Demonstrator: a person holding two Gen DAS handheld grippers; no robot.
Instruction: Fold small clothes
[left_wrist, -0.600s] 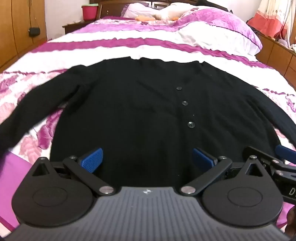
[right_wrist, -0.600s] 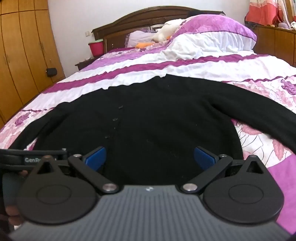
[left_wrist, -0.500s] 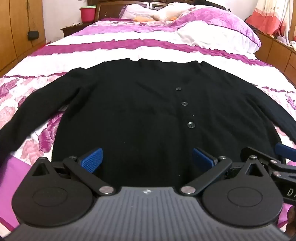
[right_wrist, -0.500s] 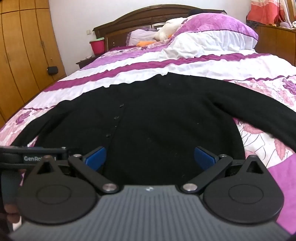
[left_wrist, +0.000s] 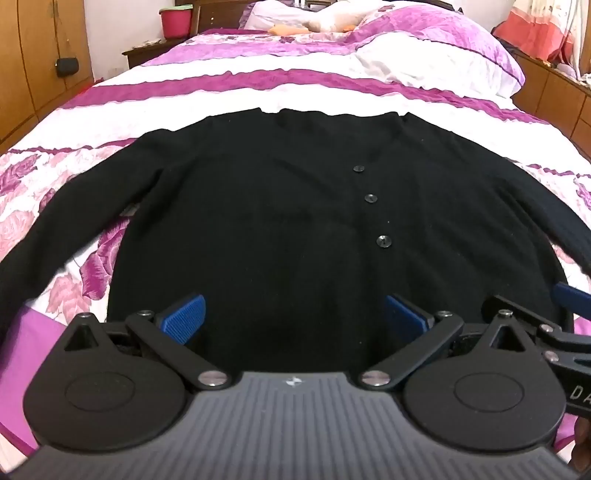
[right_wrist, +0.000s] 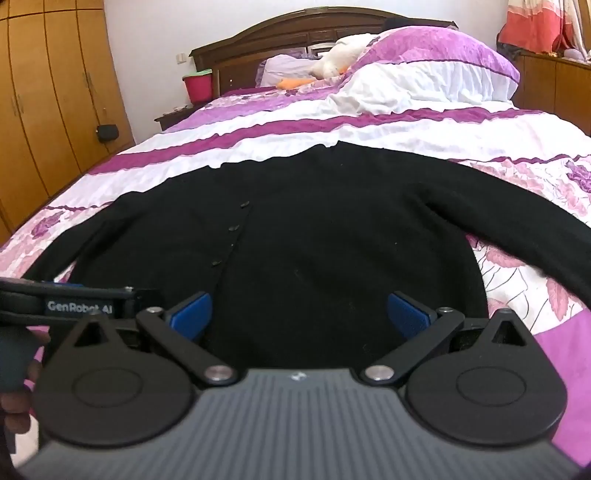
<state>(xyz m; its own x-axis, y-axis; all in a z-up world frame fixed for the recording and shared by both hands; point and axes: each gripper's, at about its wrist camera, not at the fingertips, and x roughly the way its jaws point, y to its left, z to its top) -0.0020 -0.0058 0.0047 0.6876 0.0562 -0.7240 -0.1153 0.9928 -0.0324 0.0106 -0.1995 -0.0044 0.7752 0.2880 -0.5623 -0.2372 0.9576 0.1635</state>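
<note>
A black button-front cardigan (left_wrist: 288, 221) lies flat on the bed, front up, both sleeves spread outward; its row of buttons (left_wrist: 370, 198) runs down the middle. The right wrist view shows the same cardigan (right_wrist: 332, 240). My left gripper (left_wrist: 293, 314) hovers over the hem, wide open, nothing between its blue pads. My right gripper (right_wrist: 299, 314) is likewise open and empty above the hem, a little to the right. Each gripper appears at the edge of the other's view: the right gripper's tip (left_wrist: 570, 302) and the left gripper's body (right_wrist: 77, 304).
The bed has a purple, white and floral cover (left_wrist: 258, 81), with pillows (right_wrist: 436, 70) and a soft toy at the headboard (right_wrist: 295, 40). Left of the bed stand wooden wardrobes (right_wrist: 48, 110), and a red bucket (right_wrist: 199, 85) sits on a nightstand. A hand (right_wrist: 14, 402) holds the left gripper.
Both grippers have tilted and shifted slightly, so the cardigan sits a little lower and more centred in view. Both stay open and empty; the cardigan has not moved.
</note>
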